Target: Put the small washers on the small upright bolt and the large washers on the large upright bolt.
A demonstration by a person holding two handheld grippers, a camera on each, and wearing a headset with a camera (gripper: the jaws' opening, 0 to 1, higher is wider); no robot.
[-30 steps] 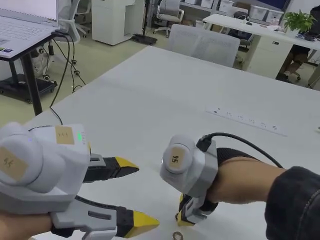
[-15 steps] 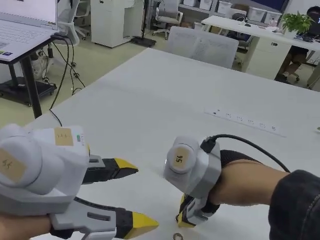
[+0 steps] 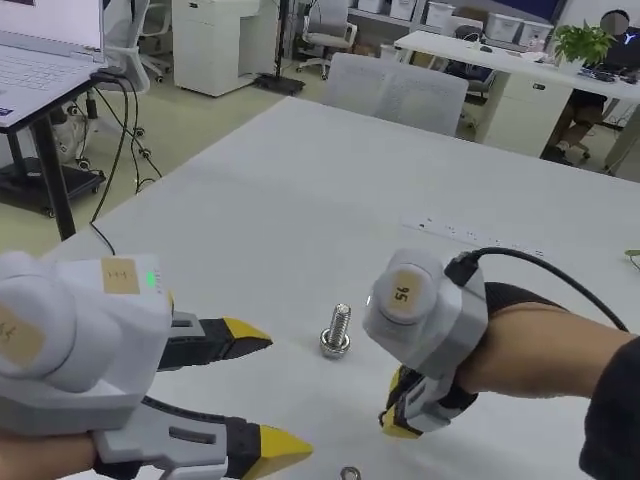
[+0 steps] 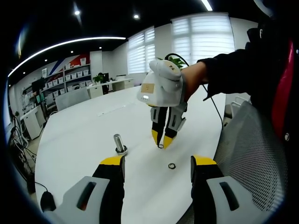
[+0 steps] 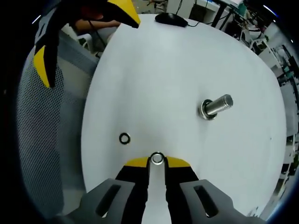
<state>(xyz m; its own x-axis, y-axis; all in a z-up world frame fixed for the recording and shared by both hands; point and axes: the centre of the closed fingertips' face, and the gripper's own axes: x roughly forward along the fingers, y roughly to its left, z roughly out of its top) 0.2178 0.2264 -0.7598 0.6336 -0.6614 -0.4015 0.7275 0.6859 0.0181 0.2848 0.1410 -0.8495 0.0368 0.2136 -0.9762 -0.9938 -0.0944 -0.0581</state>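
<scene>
Washer (image 5: 157, 158) between right gripper (image 5: 157, 163) jaws (tips)

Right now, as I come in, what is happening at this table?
A person works at a white table with a gripper in each hand. The right gripper points down at the table, shut on a small washer. The left gripper is open and holds nothing. An upright bolt stands nearby, and a loose washer lies flat on the table.
</scene>
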